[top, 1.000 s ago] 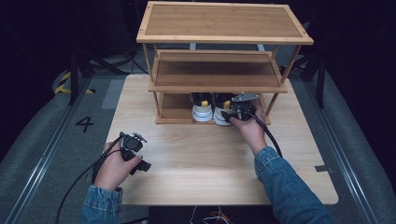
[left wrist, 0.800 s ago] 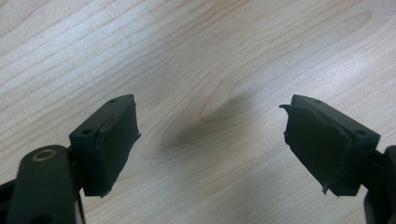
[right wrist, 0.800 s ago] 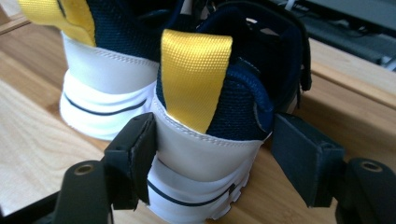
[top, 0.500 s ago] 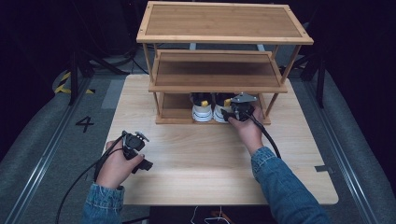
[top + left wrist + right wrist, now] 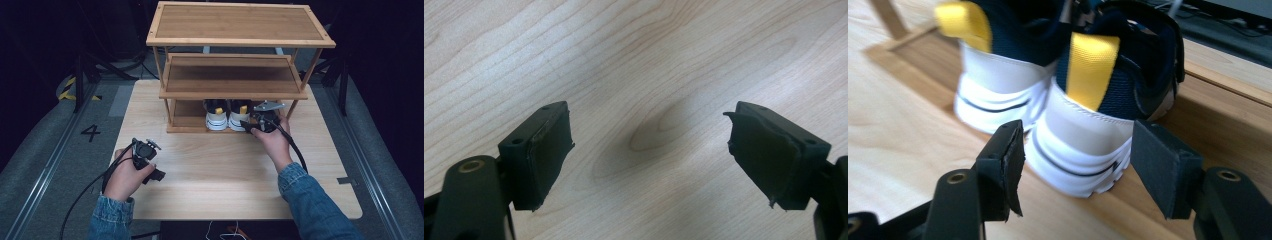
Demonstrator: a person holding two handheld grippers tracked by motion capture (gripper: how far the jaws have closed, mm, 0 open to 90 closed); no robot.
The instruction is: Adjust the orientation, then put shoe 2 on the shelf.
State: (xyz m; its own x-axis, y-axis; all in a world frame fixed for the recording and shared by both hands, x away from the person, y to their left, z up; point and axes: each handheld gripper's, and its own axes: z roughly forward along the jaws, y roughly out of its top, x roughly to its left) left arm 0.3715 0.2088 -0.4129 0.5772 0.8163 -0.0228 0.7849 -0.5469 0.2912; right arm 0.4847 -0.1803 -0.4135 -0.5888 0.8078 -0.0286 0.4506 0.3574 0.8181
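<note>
On a pale wooden desk (image 5: 210, 170), a shoe rack (image 5: 235, 75) holds two sneakers on its bottom shelf. The right claw (image 5: 1073, 165), just narrowing, brackets the right sneaker (image 5: 1098, 120) heel ungripped; the left claw (image 5: 649, 155) gapes empty.

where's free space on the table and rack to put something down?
Free: the table between the left gripper and the right hand; the top shelf; the middle shelf; the bottom shelf left of the shoes. Crowded: the bottom shelf's right end, where the right gripper brackets the nearer shoe's heel.
</note>
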